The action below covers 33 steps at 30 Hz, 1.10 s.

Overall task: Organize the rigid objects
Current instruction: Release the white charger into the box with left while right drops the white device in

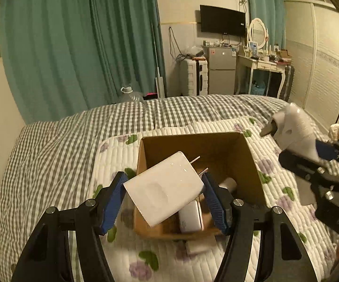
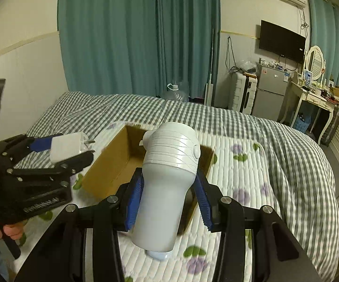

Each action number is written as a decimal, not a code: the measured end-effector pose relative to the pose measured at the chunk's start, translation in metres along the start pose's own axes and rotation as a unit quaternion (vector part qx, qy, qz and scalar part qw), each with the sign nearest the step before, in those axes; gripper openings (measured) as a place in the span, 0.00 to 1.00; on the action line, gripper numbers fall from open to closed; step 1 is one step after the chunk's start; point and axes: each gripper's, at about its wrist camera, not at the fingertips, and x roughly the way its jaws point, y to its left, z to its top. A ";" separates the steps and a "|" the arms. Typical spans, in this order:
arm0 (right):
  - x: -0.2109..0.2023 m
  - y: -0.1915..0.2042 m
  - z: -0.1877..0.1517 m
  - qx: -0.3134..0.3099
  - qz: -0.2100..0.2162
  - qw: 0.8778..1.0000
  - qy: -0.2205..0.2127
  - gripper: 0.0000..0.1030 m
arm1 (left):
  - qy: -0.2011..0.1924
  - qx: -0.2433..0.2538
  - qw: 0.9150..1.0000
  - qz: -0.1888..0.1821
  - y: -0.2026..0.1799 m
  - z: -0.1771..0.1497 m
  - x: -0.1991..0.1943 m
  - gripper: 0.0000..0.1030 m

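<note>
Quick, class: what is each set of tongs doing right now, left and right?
Left tongs: closed on the white charger.
Right tongs: closed on the white hair dryer.

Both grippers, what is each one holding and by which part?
Left gripper: white plug-in charger, gripped across its flat body. Right gripper: white handheld device, gripped around its narrower handle.

No legible text or label anywhere, only blurred embossed marks on the tongs.
</note>
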 end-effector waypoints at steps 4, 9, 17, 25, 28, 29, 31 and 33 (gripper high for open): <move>0.025 -0.009 0.011 0.014 0.011 1.000 0.007 0.41 | 0.022 -0.010 1.000 -0.020 -0.003 0.003 0.035 0.64; 0.062 -0.015 0.013 0.010 0.004 1.000 0.025 0.41 | 0.060 0.000 0.998 -0.013 -0.014 -0.011 0.083 0.64; 0.104 -0.020 0.001 0.005 0.010 0.999 0.050 0.41 | 0.084 -0.003 0.996 -0.024 -0.017 -0.027 0.119 0.65; 0.112 -0.023 0.002 0.003 0.009 0.999 0.050 0.41 | 0.063 0.014 0.998 -0.024 -0.020 -0.025 0.109 0.74; 0.109 -0.022 0.006 0.001 0.008 0.999 0.046 0.42 | 0.055 0.009 0.998 -0.012 -0.012 -0.022 0.097 0.74; 0.108 -0.021 0.007 -0.001 0.008 0.999 0.044 0.42 | 0.051 0.005 0.999 -0.008 -0.008 -0.021 0.092 0.74; 0.111 -0.020 0.011 -0.002 0.028 0.999 0.041 0.42 | 0.042 -0.007 0.999 0.001 0.001 -0.021 0.082 0.75; 0.122 -0.021 0.013 0.003 0.053 0.997 0.058 0.42 | 0.035 -0.016 0.999 0.008 0.009 -0.021 0.077 0.79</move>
